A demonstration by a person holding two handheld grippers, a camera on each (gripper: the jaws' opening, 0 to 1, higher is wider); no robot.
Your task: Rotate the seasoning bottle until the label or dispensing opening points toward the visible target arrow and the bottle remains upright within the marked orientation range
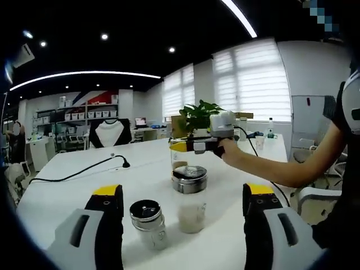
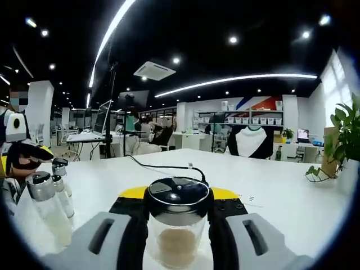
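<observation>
A glass seasoning bottle (image 2: 178, 239) with a dark, chrome-ringed lid and brown powder at its bottom stands upright between my right gripper's (image 2: 179, 194) jaws, which press on its sides. In the left gripper view that right gripper (image 1: 185, 146) reaches in from the right, held by a hand, with the glass (image 1: 179, 160) under its yellow tip. My left gripper (image 1: 183, 189) is wide open. Between its jaws stand a pale-filled jar (image 1: 190, 199) and a small metal-capped shaker (image 1: 148, 224), neither touched. The left gripper (image 2: 16, 151) sits at the left edge beside two shakers (image 2: 44, 197).
All of it stands on a white table (image 1: 73, 191). A black cable (image 1: 84, 171) runs across its far left part. A potted plant (image 1: 198, 115) stands behind the right gripper. The person's forearm (image 1: 270, 166) stretches in from the right.
</observation>
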